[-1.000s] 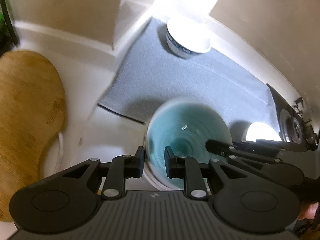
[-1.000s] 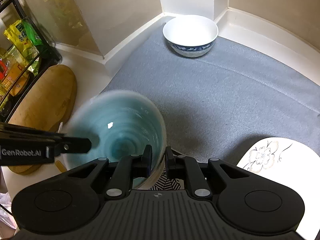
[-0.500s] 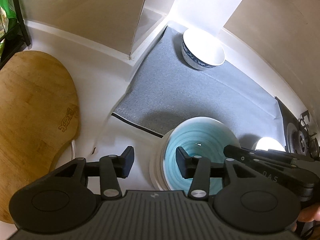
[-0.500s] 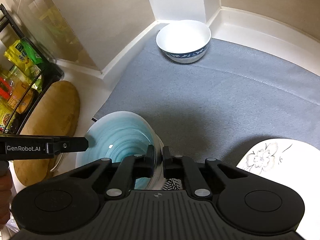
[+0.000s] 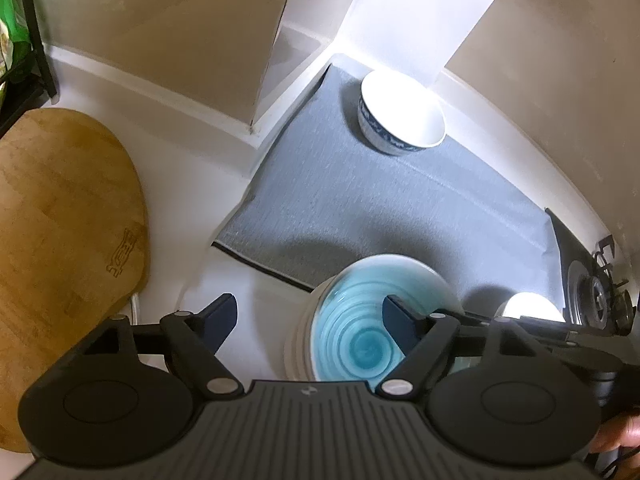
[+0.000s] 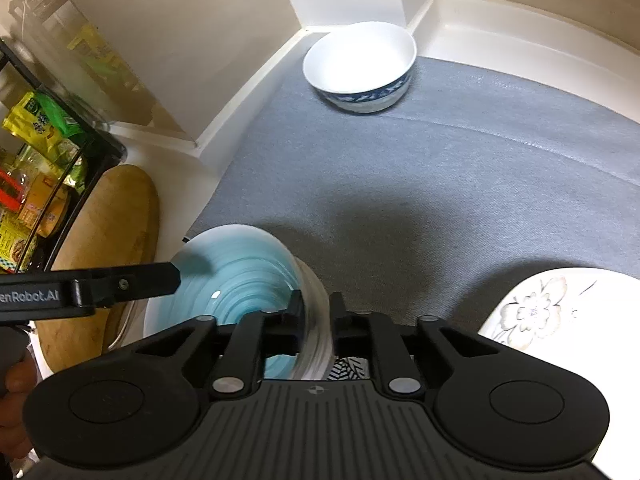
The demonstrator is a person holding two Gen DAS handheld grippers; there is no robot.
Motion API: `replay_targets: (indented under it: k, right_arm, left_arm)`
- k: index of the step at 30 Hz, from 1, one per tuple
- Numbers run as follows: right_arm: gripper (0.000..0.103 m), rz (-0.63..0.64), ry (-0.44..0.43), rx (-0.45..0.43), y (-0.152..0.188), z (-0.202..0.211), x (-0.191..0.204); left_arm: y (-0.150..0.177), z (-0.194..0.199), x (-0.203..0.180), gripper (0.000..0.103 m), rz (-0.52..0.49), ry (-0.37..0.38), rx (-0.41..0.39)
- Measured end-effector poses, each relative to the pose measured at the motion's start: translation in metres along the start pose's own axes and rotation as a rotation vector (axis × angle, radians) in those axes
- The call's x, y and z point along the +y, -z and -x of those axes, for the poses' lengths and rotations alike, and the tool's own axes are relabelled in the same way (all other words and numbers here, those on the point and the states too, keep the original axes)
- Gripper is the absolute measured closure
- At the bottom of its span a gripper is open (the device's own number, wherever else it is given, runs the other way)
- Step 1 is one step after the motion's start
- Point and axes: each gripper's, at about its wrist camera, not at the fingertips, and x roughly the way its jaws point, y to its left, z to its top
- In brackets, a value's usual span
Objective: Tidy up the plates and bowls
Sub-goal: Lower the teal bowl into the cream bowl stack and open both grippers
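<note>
A teal bowl point(image 5: 360, 336) point(image 6: 240, 276) sits nested on a stack of white dishes point(image 5: 296, 344) point(image 6: 318, 320) at the grey mat's near left corner. My left gripper point(image 5: 308, 308) is opening wide: one finger hangs over the bowl's inside, the other stands left of the stack, and neither touches. My right gripper point(image 6: 317, 300) straddles the bowl's right rim, its jaws opening with the rim still between them. A white bowl with a blue band point(image 5: 402, 116) point(image 6: 360, 68) stands in the far corner. A flowered white plate point(image 6: 552, 312) point(image 5: 528, 306) lies at the right.
The grey mat point(image 6: 440, 184) covers the counter between the dishes. A wooden cutting board point(image 5: 60, 240) point(image 6: 112, 240) lies to the left. Beside it stands a black rack of food packets point(image 6: 36, 184). A stove burner point(image 5: 596, 288) is at the far right. Walls close the back.
The teal bowl has come down onto the white stack. My left gripper let go of its rim and spread wide. The right jaws have parted slightly around the rim.
</note>
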Motion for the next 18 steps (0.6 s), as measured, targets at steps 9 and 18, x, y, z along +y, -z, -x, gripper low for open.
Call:
replay_targets:
  k: [9,18]
  right_arm:
    - [0.053,-0.030,0.039,-0.104,-0.021,0.027,-0.018]
    - [0.049,-0.086,0.094,-0.204,-0.064,0.031,-0.046]
  left_arm:
    - [-0.027,-0.005,-0.014,0.008,0.058,0.039,-0.035]
    - [-0.073,-0.034,-0.036,0.008,0.161,-0.034,-0.102]
